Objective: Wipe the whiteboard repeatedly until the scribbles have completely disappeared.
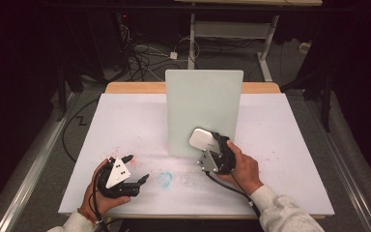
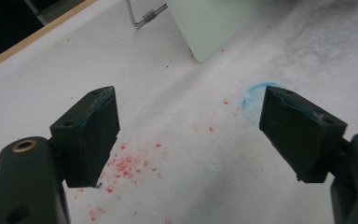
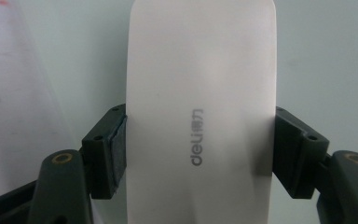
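A smooth white eraser (image 3: 200, 112), rounded at its far end and printed "deli", sits clamped between the right gripper (image 3: 200, 149) fingers; the left gripper (image 2: 186, 126) fingers stand apart.

Between your right gripper's (image 3: 200, 154) jaws: eraser (image 3: 200, 93), smooth matt white plastic, grey printed logo. Beyond it: board (image 1: 204, 104), smooth pale satin panel. Between your left gripper's (image 2: 189, 128) matt black jaws: tabletop (image 2: 177, 140), white, chalky, red-speckled.

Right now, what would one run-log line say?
right gripper: shut on white eraser, at upright board | left gripper: open, empty, over stained table
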The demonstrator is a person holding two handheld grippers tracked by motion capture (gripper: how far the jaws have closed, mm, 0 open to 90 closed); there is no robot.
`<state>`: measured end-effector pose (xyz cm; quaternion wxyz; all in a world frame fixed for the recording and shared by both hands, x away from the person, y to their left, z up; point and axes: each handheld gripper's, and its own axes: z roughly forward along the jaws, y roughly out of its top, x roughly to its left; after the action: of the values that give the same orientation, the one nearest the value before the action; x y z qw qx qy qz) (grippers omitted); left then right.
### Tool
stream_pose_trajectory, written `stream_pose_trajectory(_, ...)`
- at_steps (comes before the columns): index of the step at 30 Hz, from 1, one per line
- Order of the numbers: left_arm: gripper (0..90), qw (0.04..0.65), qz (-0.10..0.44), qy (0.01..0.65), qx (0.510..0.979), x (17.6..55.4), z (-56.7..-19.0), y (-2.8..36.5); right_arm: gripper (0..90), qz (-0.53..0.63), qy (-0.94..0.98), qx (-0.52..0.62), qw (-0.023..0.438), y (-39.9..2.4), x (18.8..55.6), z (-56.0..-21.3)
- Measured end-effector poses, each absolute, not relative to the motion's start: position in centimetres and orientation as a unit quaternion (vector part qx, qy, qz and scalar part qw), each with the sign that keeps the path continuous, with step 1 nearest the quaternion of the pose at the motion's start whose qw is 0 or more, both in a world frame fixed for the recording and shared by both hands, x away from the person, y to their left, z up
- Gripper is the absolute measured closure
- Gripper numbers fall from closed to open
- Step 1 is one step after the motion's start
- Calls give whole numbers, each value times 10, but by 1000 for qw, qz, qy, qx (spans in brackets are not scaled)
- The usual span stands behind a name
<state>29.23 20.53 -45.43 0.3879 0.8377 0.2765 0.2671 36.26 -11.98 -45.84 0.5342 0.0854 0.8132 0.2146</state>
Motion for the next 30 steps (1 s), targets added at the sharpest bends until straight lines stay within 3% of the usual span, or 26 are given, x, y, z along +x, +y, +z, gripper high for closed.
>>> stream_pose_trajectory(10, 193, 386, 266, 276, 839, 293, -455, 205, 309, 244, 795, 147, 536, -147, 371, -434)
stream_pose_trajectory(30, 194, 389, 267, 277, 837, 292, -454, 205, 310, 236, 790, 192, 532, -190, 364, -448)
